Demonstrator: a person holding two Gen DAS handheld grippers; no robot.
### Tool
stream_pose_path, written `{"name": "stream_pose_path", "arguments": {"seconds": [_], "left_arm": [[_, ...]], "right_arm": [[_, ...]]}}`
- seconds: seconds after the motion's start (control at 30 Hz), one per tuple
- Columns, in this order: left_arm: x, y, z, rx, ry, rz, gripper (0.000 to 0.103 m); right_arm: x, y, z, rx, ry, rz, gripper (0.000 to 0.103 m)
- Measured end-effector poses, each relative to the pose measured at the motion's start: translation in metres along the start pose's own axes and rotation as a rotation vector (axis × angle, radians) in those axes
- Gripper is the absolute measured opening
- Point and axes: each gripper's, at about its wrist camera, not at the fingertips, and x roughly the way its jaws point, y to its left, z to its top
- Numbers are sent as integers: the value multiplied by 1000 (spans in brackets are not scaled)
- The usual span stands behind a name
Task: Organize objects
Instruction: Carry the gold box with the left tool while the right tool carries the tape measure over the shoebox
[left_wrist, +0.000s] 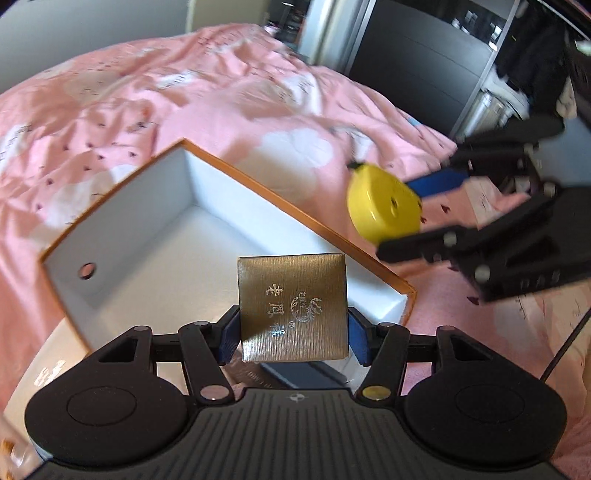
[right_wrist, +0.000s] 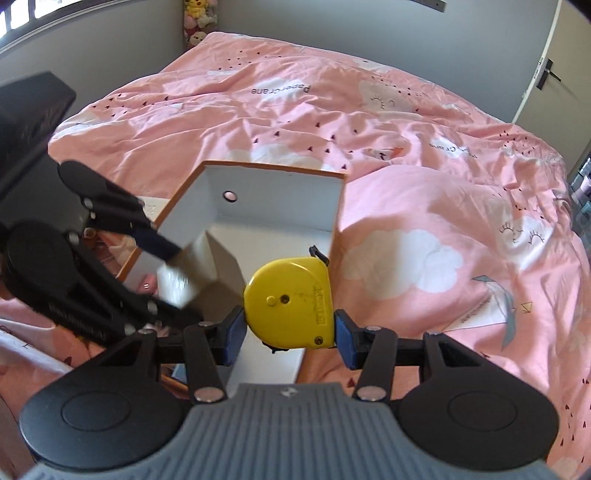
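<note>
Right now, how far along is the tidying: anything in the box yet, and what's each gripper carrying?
Nothing shows as done: the visible floor of the open box is bare. In hand: the left gripper clamps a gold square case above the box, and the right gripper clamps a yellow tape measure over its near end. Left: release both inside.

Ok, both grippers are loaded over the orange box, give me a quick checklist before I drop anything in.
1. Left gripper clamps the gold square box: ok.
2. Right gripper clamps the yellow tape measure: ok.
3. Orange box open, white inside showing, nothing seen in it: ok.
4. Gold square box over the opening: ok.
5. Tape measure fully over the opening: cannot tell; it sits near the rim.
6. Clearance between the two grippers: cannot tell; they are close together.
</note>
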Motion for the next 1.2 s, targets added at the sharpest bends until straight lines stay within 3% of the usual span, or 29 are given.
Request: {"name": "stream_pose_path", "arguments": {"seconds": [0.17,0.47,0.67,0.87,1.03,1.1,1.2], "left_arm": [[33,-10,6,106,89,-77,67],[81,-14,19,301,285,-151,67],[107,-13,16,329,399,-226,67],[115,-4,9,298,440,-282,68],[113,2,1,271,454,-325,75],[109,6,-1,249,436,-328,73],[99,13,-1,186,365,-327,64]], "right_arm": [[14,-16,3,15,34,-1,52],[39,-32,3,74,60,18,52],[46,-36,0,85,83,23,52],[50,-37,-2,93,106,21,53],[51,-38,-3,107,110,17,53],[51,-39,-3,108,109,17,53],[49,-39,-3,114,103,18,53]]}}
